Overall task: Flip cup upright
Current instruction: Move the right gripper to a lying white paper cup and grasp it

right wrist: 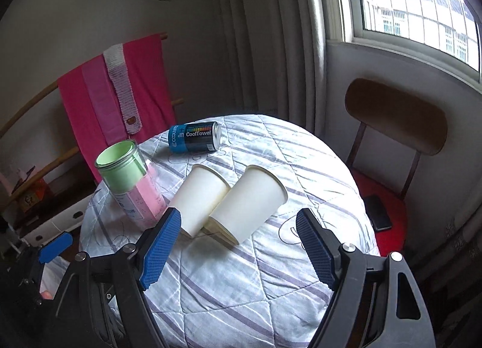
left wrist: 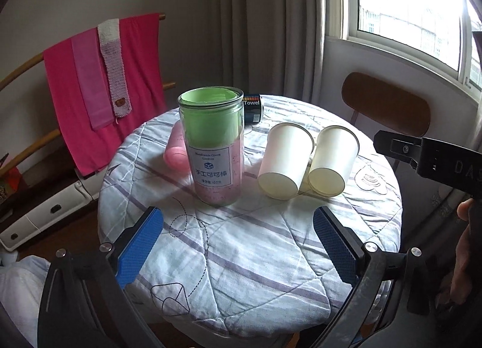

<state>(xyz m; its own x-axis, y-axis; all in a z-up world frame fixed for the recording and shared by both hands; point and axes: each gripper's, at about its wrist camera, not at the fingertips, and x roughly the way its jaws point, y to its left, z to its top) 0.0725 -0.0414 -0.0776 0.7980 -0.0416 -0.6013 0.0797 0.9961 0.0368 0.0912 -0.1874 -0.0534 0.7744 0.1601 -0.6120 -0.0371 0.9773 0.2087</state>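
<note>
Two white paper cups lie tipped on the quilted round table point(left wrist: 247, 257), bases toward me: a left cup point(left wrist: 284, 166) and a right cup point(left wrist: 333, 161). They touch side by side. In the right wrist view they are the left cup point(right wrist: 200, 197) and the right cup point(right wrist: 250, 202), with something pale under their bases. My left gripper point(left wrist: 238, 242) is open and empty, short of the cups. My right gripper point(right wrist: 238, 242) is open and empty, just in front of the right cup.
A glass jar point(left wrist: 214, 149) with green and pink contents stands left of the cups, also in the right wrist view point(right wrist: 129, 182). A blue CoolTowel can point(right wrist: 194, 137) lies at the far edge. A pink cup point(left wrist: 176, 152) lies behind the jar. A wooden chair point(right wrist: 394, 149) stands right.
</note>
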